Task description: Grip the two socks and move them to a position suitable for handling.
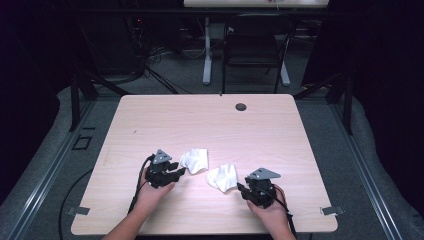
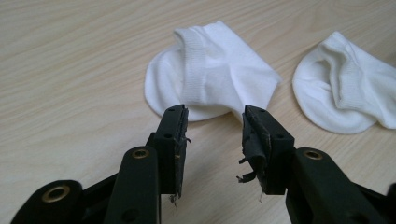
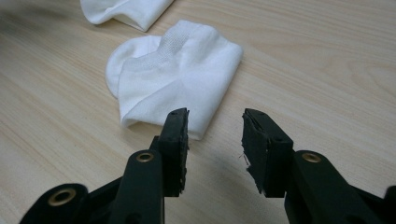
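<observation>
left gripper (image 1: 176, 172): black, grey three-cornered plate, brass-ringed holes, frayed pads
right gripper (image 1: 242, 188): black, same plate, black cable

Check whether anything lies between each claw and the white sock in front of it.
Nothing visible does. The left claw stands open at the edge of the left sock, only bare table between them. The right claw stands open just short of the right sock, with bare wood in the gap.

Pale wooden table (image 1: 150, 120) – two white socks (image 1: 194, 160) (image 1: 223, 177) lie near each other
</observation>
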`<state>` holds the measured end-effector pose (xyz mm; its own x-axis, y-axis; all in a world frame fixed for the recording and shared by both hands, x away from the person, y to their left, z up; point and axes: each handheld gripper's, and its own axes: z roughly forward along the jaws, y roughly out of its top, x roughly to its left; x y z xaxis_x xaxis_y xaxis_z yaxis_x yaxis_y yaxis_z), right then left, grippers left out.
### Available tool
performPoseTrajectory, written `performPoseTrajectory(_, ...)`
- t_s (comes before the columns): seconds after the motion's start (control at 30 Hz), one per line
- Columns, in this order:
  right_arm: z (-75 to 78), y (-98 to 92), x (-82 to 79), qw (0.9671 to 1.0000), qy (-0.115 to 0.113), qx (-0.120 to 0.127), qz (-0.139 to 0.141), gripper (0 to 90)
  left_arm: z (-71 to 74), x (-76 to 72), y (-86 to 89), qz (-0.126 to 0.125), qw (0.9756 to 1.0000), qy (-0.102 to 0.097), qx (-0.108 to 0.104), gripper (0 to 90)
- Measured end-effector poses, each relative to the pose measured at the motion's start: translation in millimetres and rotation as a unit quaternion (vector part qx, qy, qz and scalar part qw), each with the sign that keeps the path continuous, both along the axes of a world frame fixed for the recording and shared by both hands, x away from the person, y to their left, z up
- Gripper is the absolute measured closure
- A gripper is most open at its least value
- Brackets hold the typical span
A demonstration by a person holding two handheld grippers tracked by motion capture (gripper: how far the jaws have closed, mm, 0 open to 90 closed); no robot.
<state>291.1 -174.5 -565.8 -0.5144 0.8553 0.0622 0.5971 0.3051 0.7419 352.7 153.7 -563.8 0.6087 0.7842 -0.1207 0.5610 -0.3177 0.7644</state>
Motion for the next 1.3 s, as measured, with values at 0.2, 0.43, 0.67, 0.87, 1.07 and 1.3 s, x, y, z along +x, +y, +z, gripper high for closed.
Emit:
performPoseTrajectory(0.2,0.3,-0.9,0.2,1.0000,-0.001,0.006,-0.003,61.5,2.1,-2.7,-16.4,-0.020,0.9998,-0.001,0.001,60.1)
performPoseTrajectory(0.43,0.7,-1.3,0.4,1.0000,-0.002,0.008,-0.003,62.0,5.4,-7.6,-40.4,-0.047,0.9989,0.001,0.000,66.7)
performPoseTrajectory(0.67,1.0,-2.0,0.8,0.9999,-0.003,0.009,-0.005,62.3,-2.7,-9.5,-64.8,-0.068,0.9976,0.010,0.002,72.3)
performPoseTrajectory(0.87,1.5,-2.7,1.3,1.0000,-0.003,0.006,-0.005,62.5,-9.1,-9.0,-79.6,-0.072,0.9972,0.017,0.000,75.9)
performPoseTrajectory(1.07,0.2,-1.3,2.2,0.9999,-0.010,0.009,-0.009,67.3,-16.2,-9.7,-87.9,-0.081,0.9962,0.021,0.021,77.0)
performPoseTrajectory(1.3,4.2,0.3,0.5,0.9997,-0.018,0.015,-0.001,76.9,-16.7,-15.0,-85.2,-0.102,0.9942,0.015,0.031,83.0)
